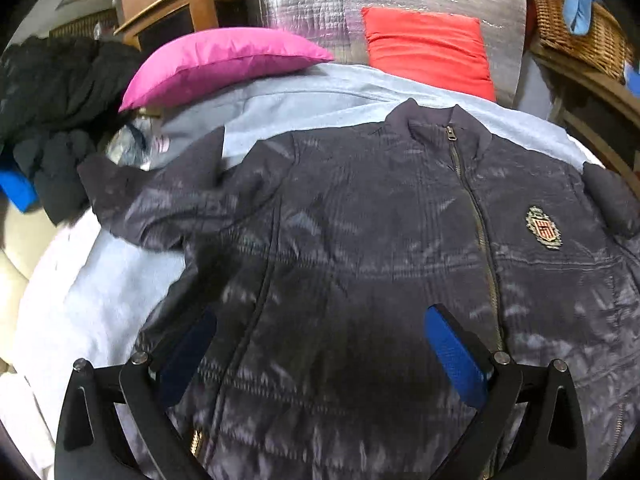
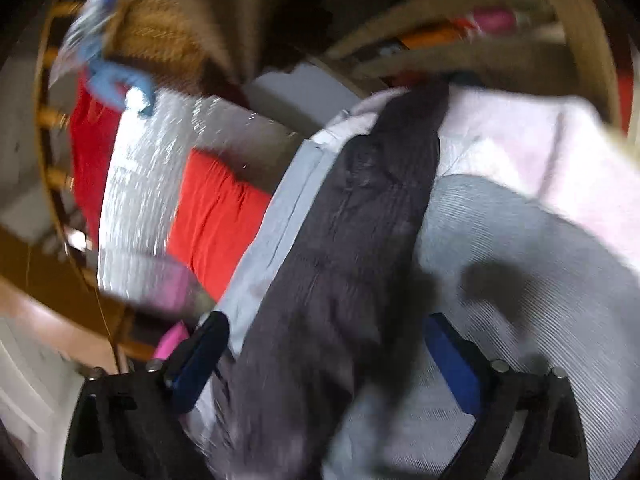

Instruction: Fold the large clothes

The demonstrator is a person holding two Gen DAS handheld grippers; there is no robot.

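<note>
The left hand-held gripper [image 1: 320, 356] is hovering wide open over the dark jacket [image 1: 380, 240], lying zipped and flat on the bed [image 1: 100, 280] for folding. The right hand-held gripper [image 2: 326, 364] is straddling its sleeve [image 2: 360, 208], jaws wide, apparently lining up a grasp.

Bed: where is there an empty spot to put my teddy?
Bare sheet lies beside the jacket, below its sleeve. The far end is crowded: pink pillow, red pillow, black clothes.
</note>
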